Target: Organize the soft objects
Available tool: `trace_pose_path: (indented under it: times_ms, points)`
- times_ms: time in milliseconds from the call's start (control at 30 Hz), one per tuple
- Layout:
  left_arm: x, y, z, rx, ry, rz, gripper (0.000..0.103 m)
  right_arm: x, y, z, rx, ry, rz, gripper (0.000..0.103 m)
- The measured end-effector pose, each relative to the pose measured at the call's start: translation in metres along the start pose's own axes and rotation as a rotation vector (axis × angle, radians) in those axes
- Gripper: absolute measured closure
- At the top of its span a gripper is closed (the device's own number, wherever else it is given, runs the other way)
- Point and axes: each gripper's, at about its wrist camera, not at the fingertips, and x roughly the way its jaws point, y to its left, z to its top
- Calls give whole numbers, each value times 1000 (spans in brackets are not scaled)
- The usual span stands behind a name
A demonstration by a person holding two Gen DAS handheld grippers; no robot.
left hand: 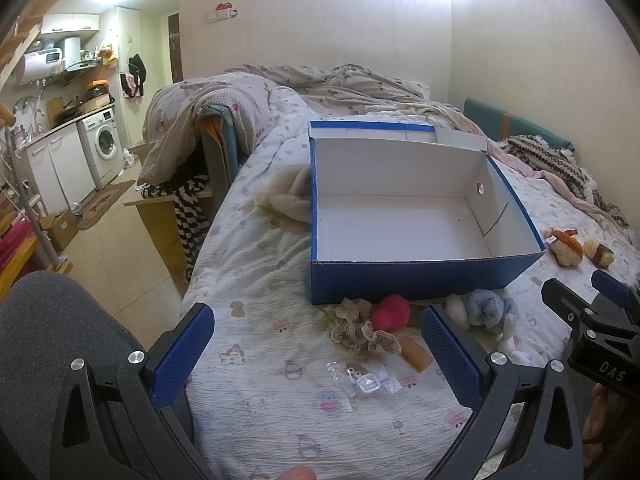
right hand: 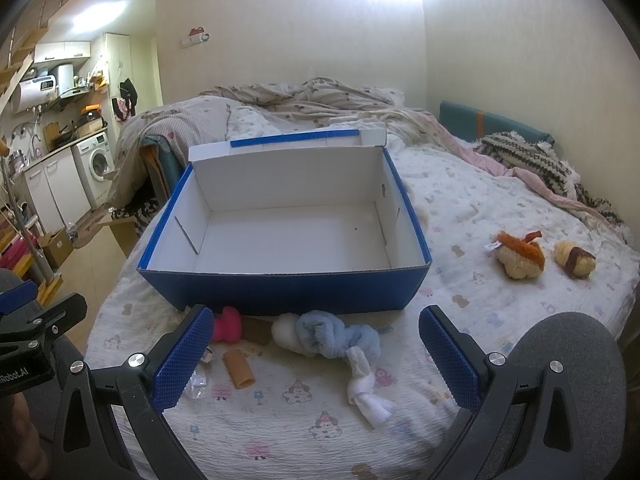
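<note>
On the bed [right hand: 460, 208], spread with a white quilt printed with small cartoon figures, an open blue cardboard box [right hand: 288, 284] with a white inside stands empty, its flap folded back at the far side. Along the box's near wall lies a row of soft things: a beige lace scrunchie [left hand: 360, 328], a pink rounded sponge [left hand: 390, 312], an orange-brown tube-shaped piece [right hand: 239, 368], and a light blue plush toy [right hand: 336, 336] with a cream part at its left end. A knotted white sock [right hand: 366, 388] lies just in front of the blue plush, nearer the camera. Some crumpled clear plastic wrapping [left hand: 360, 382] lies in front of the scrunchie. Well off to the right of the box, two small plush toys rest apart from the others: a cream one with an orange top [right hand: 520, 256] and, just beside it, a smaller cream one with a brown band [right hand: 575, 260].

Both tools hover low over the near edge of the bed, touching nothing. The left gripper [left hand: 318, 356] has its jaws spread wide with nothing between them, facing the scrunchie and the pink sponge. The right gripper [right hand: 314, 358] likewise has its jaws wide apart and empty, facing the blue plush and the white sock. Rumpled bedding [left hand: 344, 84] is piled at the far end of the bed, and a washing machine [left hand: 105, 142] stands in the kitchen area to the left.
</note>
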Motion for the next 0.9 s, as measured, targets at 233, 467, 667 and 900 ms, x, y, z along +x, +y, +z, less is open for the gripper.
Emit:
trace_pose_path:
  times_ms: [233,467,667,900]
  points:
    - [0,0,0,1,2,0,0,0,0,0,-1,0,0,0]
    - [6,10,3,-38,49,-2,0,2,-4,4,17,13,-2,0]
    - [42,24,12,-75,202,67,0,21,-20,12,83,118,54,0]
    - [109,29,-4,-161,516,4,0,59,-32,19,81,219,47,0]
